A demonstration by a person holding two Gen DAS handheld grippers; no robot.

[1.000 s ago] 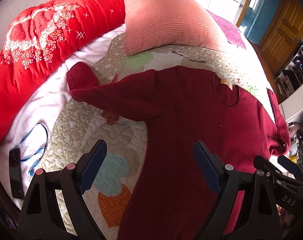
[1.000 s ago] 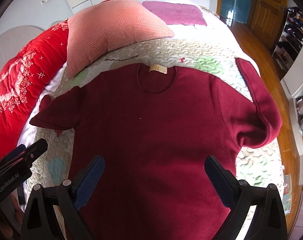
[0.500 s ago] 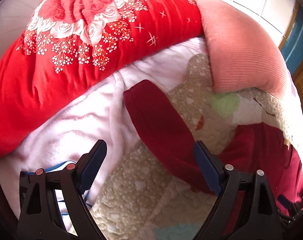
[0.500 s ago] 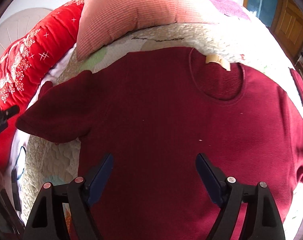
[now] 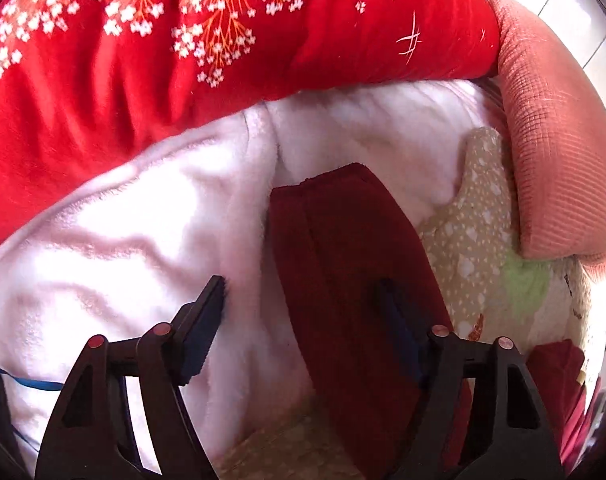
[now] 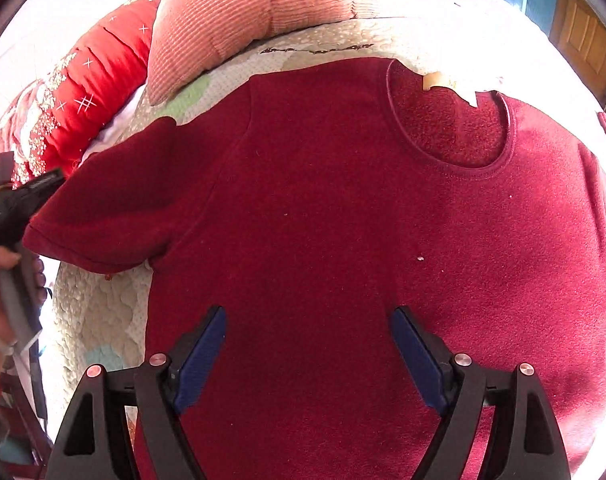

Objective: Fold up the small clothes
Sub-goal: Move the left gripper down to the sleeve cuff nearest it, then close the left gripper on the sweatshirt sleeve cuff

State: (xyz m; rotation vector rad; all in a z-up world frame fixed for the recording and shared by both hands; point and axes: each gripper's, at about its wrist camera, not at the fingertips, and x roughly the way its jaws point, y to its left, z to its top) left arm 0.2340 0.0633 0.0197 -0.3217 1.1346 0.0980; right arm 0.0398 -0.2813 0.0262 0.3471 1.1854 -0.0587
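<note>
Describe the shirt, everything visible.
The shirt is dark red, fleecy knit, with a round neck and a tan label inside the collar. It lies flat, front up, on the quilt, sleeves spread. One sleeve reaches onto the white blanket; the left gripper straddles its edge, jaws closing. The right gripper hangs over the body.

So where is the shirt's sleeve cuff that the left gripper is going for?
In the left wrist view the sleeve cuff lies centre frame on the white fleece blanket, below the red quilt, ahead of the left gripper.
</note>
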